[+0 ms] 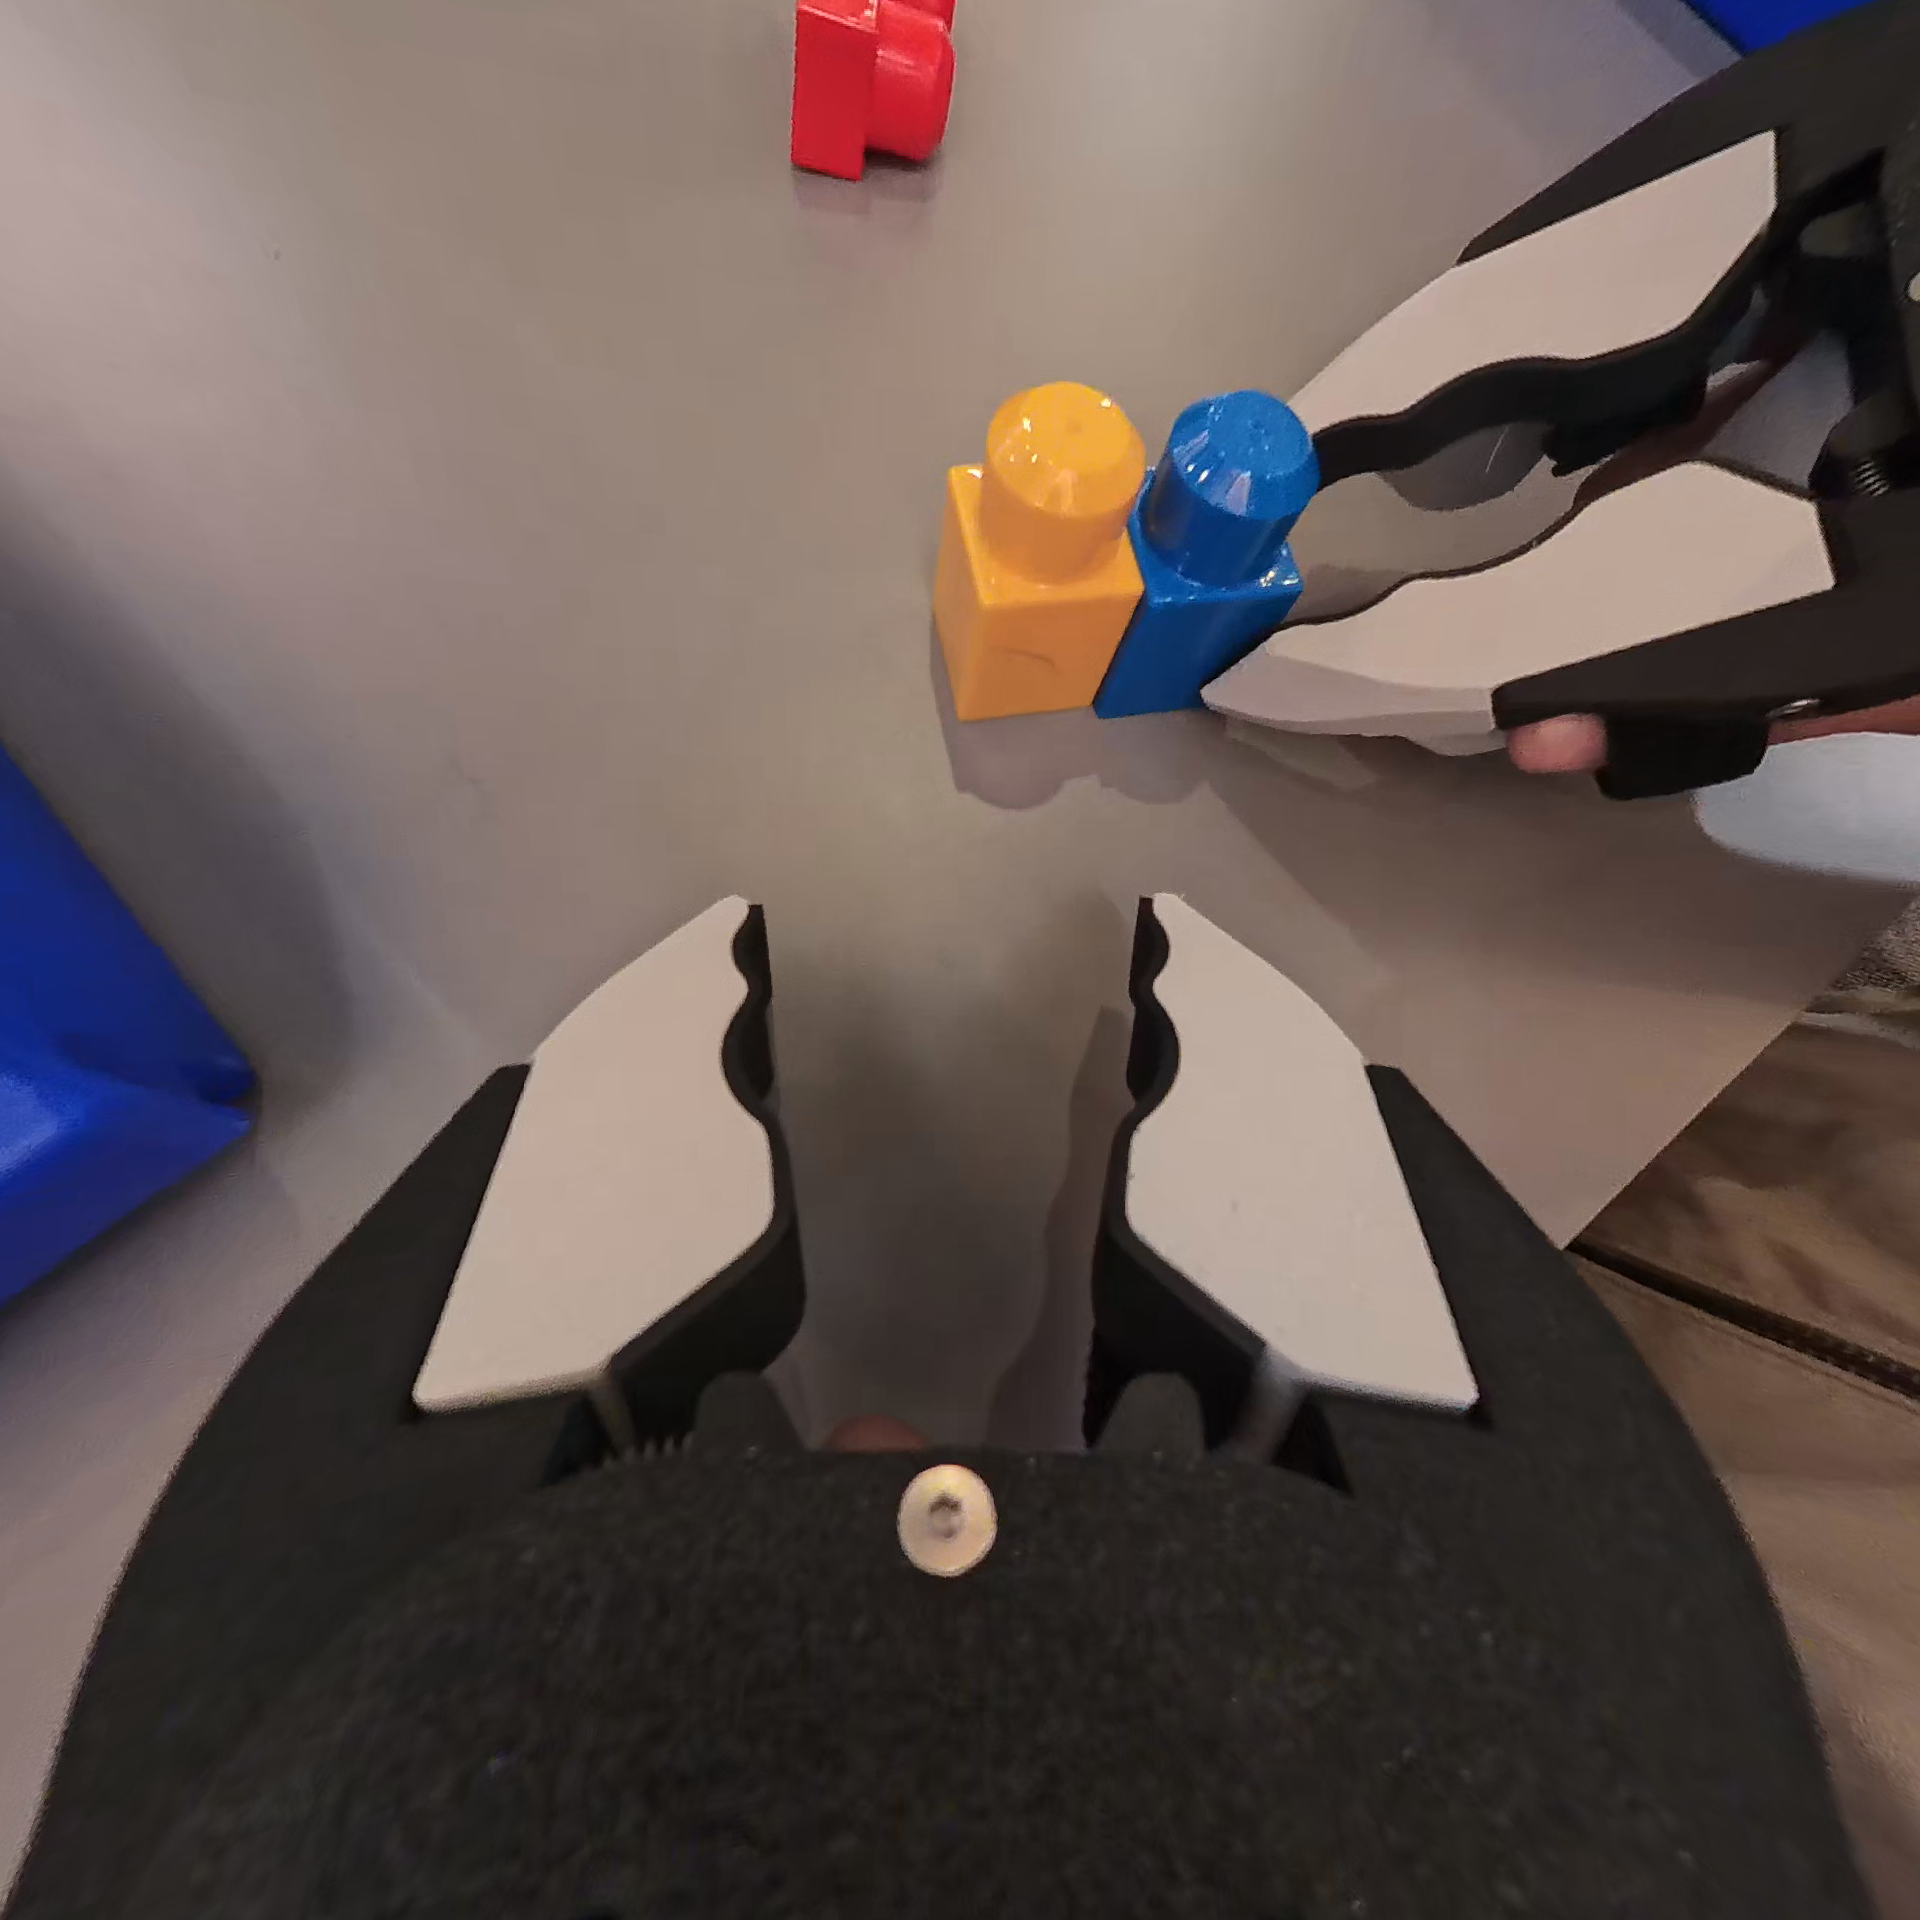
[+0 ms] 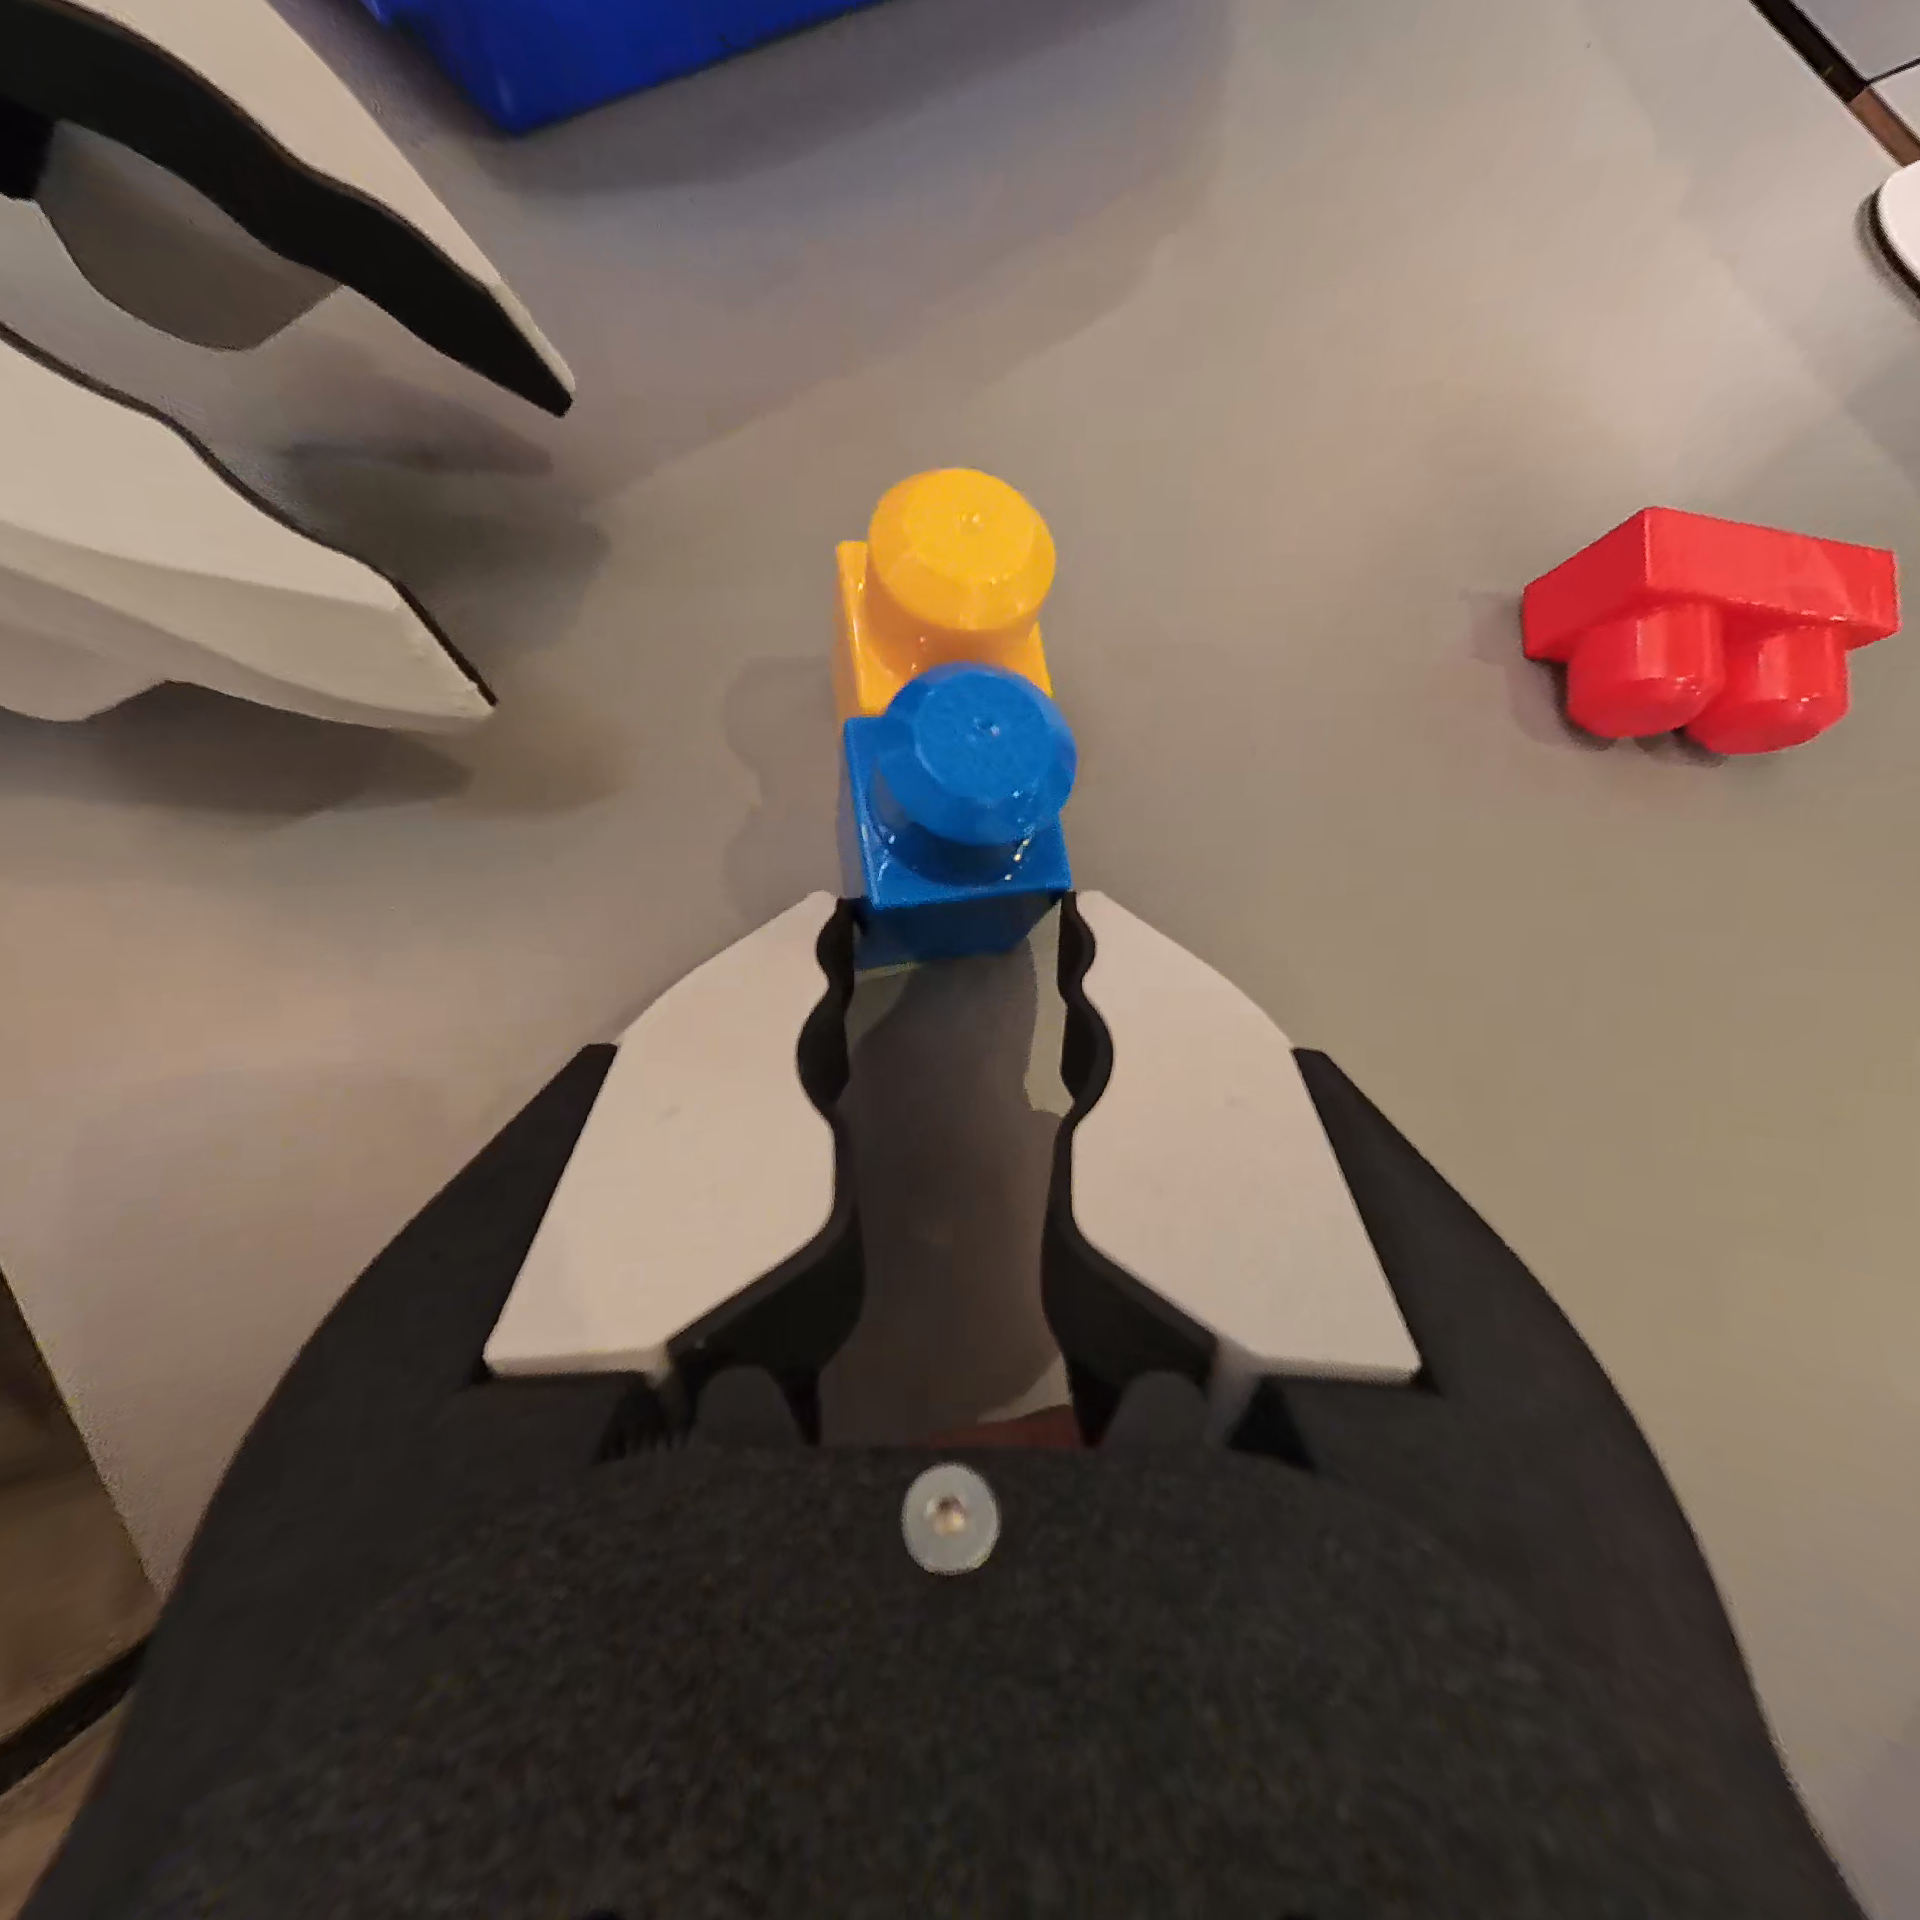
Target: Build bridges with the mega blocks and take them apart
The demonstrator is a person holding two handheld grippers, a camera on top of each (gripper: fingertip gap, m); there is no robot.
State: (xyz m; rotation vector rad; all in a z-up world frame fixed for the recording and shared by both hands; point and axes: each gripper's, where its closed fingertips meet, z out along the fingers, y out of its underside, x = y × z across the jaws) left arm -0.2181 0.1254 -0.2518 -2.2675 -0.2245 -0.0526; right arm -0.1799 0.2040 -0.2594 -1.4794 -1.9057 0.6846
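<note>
grey table [image 1: 468, 468] | blue bin [image 1: 94, 1039] at edge | wood floor [image 1: 1766, 1195] beyond

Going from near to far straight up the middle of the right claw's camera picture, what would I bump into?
Right claw → small blue plastic block with one round stud → matching orange-yellow plastic block directly behind and touching it → large blue plastic bin at the far edge of the grey table.

In the left wrist view the red block [image 1: 871, 83] runs off the top edge, and the blue bin [image 1: 94, 1039] off the left edge.

In the right wrist view the blue block [image 2: 951, 821] hides the orange block's [image 2: 940, 592] near side.
</note>
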